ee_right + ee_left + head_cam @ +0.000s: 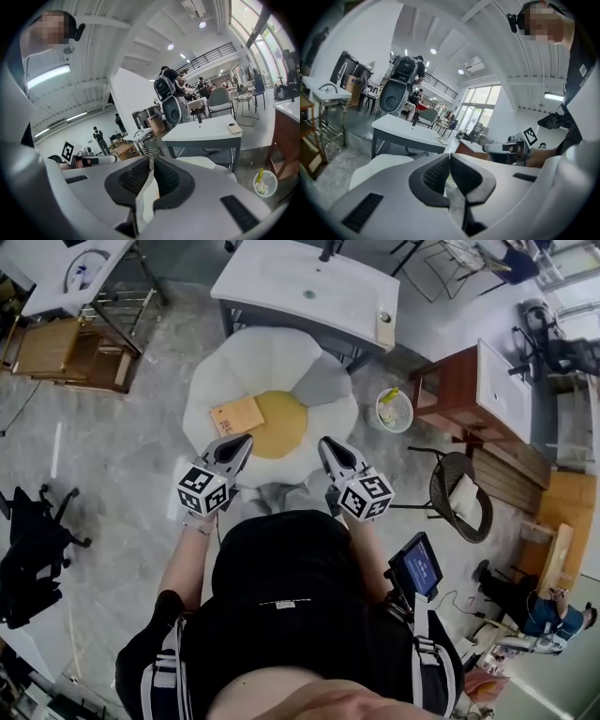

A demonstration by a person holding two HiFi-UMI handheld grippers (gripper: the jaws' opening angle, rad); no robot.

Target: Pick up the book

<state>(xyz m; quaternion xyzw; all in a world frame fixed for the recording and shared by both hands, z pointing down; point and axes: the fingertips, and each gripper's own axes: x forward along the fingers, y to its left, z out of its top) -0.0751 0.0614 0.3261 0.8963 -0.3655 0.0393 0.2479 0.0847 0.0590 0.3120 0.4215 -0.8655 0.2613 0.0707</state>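
Note:
The book [237,415] is a thin tan square lying flat on the left side of a white flower-shaped table [281,357] with a round yellow centre [279,423]. My left gripper [247,440] hovers over the table's near edge, just below and right of the book, and its jaws are shut on nothing. My right gripper [323,442] is level with it at the yellow centre's right side, apart from the book. In the left gripper view, the left gripper [450,154] shows its pads pressed together. The right gripper [151,159] has its tips meeting too. Neither gripper view shows the book.
A white-topped desk [309,292] stands just behind the flower table. A mesh waste basket [395,410], a brown cabinet with a sink top [469,385] and a wicker chair [461,495] are to the right. A black office chair [28,540] is at the far left.

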